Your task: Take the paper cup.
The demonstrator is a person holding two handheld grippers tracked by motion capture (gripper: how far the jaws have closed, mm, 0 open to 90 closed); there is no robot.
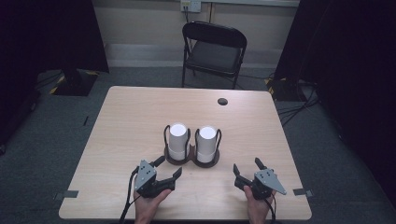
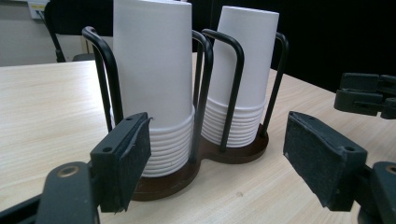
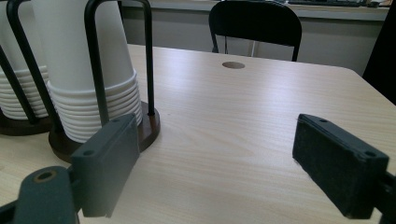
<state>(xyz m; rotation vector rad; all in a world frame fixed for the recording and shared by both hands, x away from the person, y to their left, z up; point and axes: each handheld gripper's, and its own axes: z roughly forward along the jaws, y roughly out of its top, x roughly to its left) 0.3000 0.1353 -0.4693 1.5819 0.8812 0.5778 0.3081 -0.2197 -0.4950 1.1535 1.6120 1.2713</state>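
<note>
Two stacks of upturned white paper cups stand side by side in a black wire holder (image 1: 192, 161) with a dark round base, near the middle of the table. The left stack (image 1: 178, 135) is slightly shorter-looking than the right stack (image 1: 206, 140). My left gripper (image 1: 169, 166) lies just in front of the holder's left side, open, with nothing between its pads. In the left gripper view the left stack (image 2: 154, 70) rises close ahead between the jaws of the left gripper (image 2: 219, 144). My right gripper (image 1: 246, 165) sits open to the right of the holder, facing bare tabletop (image 3: 215, 144).
The light wooden table (image 1: 140, 112) has a round cable hole (image 1: 222, 101) at its far right. A black folding chair (image 1: 214, 46) stands beyond the far edge. Dark curtains hang at both sides, and cables lie on the floor at the right.
</note>
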